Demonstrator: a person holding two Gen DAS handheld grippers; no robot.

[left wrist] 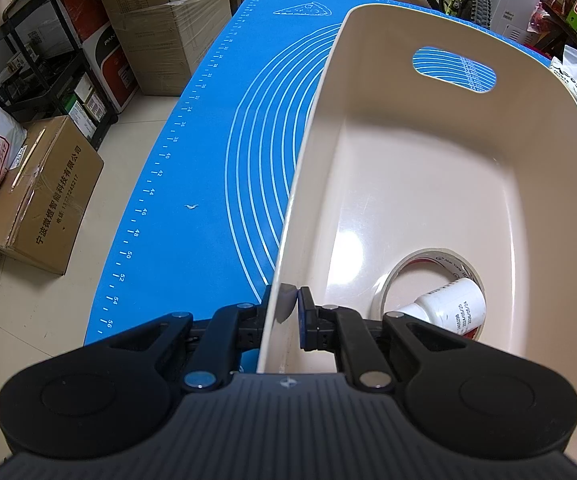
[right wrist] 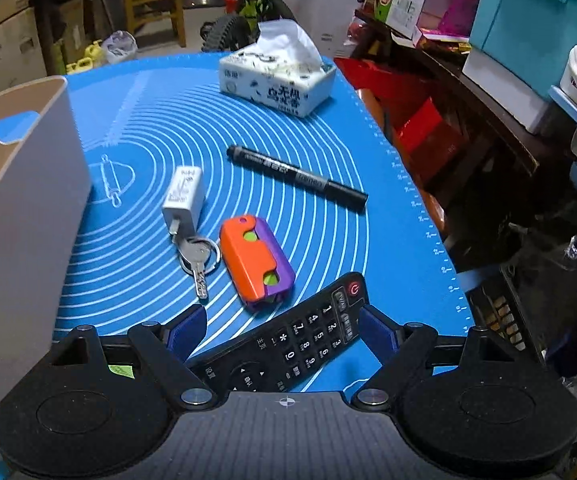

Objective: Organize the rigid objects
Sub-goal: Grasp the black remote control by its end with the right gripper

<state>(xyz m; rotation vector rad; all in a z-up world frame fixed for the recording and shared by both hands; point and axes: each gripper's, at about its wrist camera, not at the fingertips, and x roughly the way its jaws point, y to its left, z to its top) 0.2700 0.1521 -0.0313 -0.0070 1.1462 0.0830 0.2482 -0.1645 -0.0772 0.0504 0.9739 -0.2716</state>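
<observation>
My left gripper (left wrist: 288, 306) is shut on the near left wall of a cream plastic bin (left wrist: 420, 184), one finger inside and one outside. In the bin lie a roll of clear tape (left wrist: 384, 284) and a white bottle (left wrist: 448, 306) resting in it. The bin also shows at the left of the right wrist view (right wrist: 20, 184). My right gripper (right wrist: 282, 328) is open above a black remote control (right wrist: 288, 344) that lies between its fingers. Ahead on the blue mat (right wrist: 328, 240) lie an orange and purple toy (right wrist: 254, 262), keys (right wrist: 196, 258), a white charger (right wrist: 184, 196) and a black marker (right wrist: 296, 178).
A tissue box (right wrist: 276, 82) stands at the mat's far side. Cardboard boxes (left wrist: 40, 196) and a black shelf (left wrist: 40, 64) stand on the floor left of the table. Cluttered shelves and red boxes (right wrist: 428, 120) stand to the right of the table edge.
</observation>
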